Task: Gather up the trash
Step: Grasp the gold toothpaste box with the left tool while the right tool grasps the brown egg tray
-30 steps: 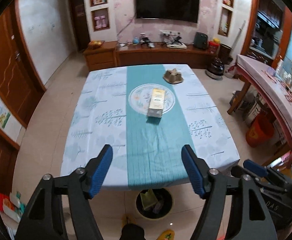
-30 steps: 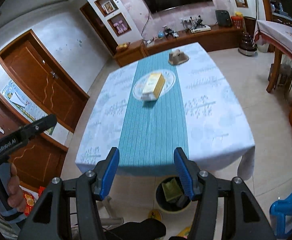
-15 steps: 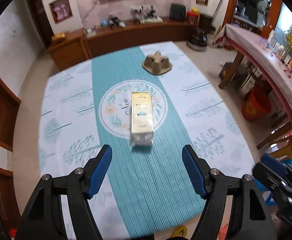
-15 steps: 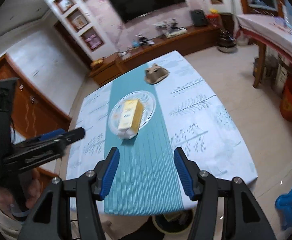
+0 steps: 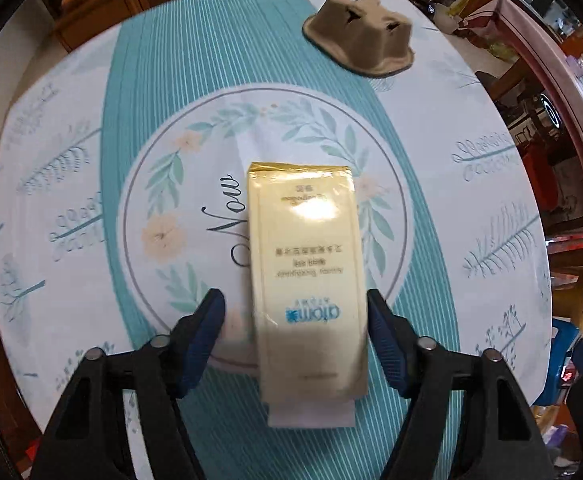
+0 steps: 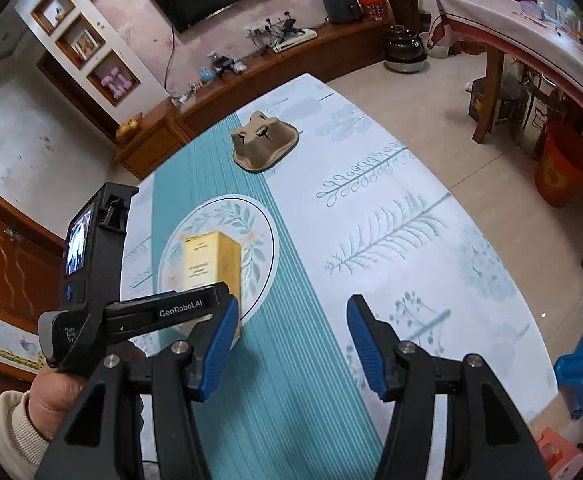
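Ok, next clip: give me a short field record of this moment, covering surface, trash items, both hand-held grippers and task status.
surface: table with teal and white cloth
item 1: yellow pack, lying on the cloth's round floral print
item 2: brown cardboard cup tray, upside down, at the far end
left hand-held gripper: above the pack's near end, jaws just been closing, pack between them, left pad not touching
right hand-held gripper: open, nothing between its jaws
status: neither item lifted yet
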